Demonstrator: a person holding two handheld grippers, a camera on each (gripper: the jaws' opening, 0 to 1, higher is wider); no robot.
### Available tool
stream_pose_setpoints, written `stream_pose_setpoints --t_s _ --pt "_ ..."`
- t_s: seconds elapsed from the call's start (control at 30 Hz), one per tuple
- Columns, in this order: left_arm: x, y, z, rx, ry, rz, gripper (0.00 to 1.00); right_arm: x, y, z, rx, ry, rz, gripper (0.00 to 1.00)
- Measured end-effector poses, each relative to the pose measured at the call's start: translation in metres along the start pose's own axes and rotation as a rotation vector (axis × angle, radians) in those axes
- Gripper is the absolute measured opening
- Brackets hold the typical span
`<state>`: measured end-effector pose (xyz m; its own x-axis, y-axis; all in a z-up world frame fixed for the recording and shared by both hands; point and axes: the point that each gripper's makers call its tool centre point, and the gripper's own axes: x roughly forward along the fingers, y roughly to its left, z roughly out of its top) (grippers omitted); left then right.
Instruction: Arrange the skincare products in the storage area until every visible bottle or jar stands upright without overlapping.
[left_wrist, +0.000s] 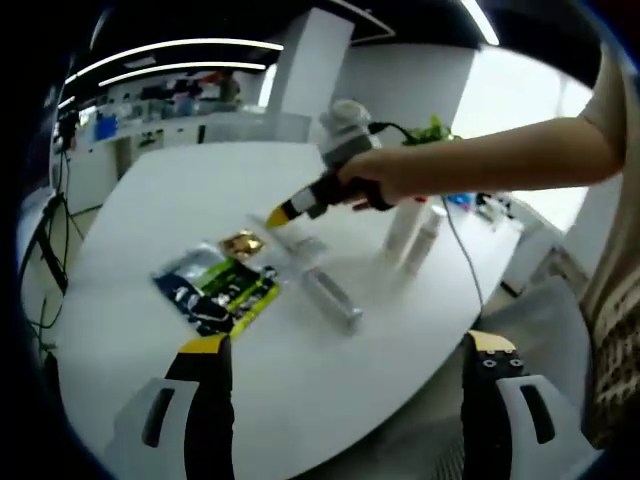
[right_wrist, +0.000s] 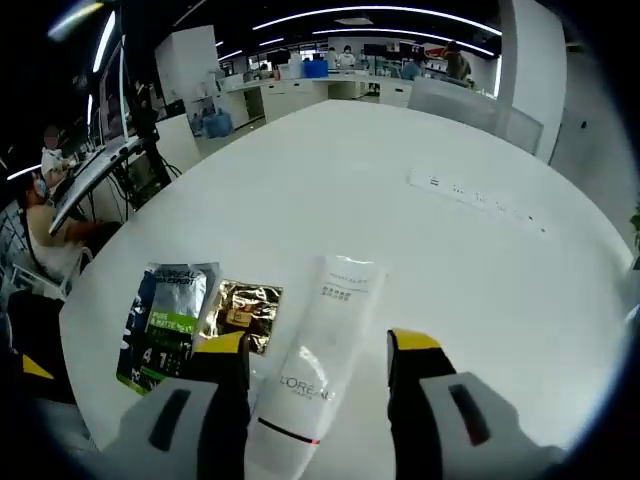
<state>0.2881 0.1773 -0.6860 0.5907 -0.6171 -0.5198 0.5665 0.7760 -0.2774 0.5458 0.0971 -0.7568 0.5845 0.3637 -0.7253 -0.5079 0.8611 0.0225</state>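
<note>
Right gripper view: my right gripper (right_wrist: 318, 352) is straddling the white tube (right_wrist: 312, 375), jaws apart.
Tube is lying flat between them; sachets (right_wrist: 170, 318) are sitting just left. My left gripper (left_wrist: 345, 360) is hovering open, holding nothing.

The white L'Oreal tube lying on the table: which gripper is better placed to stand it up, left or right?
Right. The right gripper has its open jaws on both sides of the white tube; the left gripper is open and away from it.

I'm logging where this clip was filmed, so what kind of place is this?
Probably an open-plan office or lab, not a home. A large white round table sits under long ceiling light strips, with white counters holding blue bins at the back, and a seated person at a desk.
</note>
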Motion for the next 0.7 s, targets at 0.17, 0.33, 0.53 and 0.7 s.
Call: stream_pose_setpoints --t_s 0.17,0.33,0.53,0.7 --pt "0.0 0.002 0.0 -0.012 -0.002 0.006 0.93 0.01 -0.002 -0.003 -0.046 0.024 -0.015 0.5" --pt "0.0 0.004 -0.001 -0.024 0.001 0.008 0.92 0.017 -0.001 -0.004 -0.075 0.03 -0.025 0.45" --pt "0.0 0.006 -0.001 -0.028 0.001 0.015 0.92 0.022 -0.003 -0.011 -0.071 0.056 -0.037 0.42" --pt "-0.001 0.007 -0.001 -0.036 -0.003 0.023 0.92 0.023 -0.003 -0.014 -0.036 0.06 -0.041 0.37"
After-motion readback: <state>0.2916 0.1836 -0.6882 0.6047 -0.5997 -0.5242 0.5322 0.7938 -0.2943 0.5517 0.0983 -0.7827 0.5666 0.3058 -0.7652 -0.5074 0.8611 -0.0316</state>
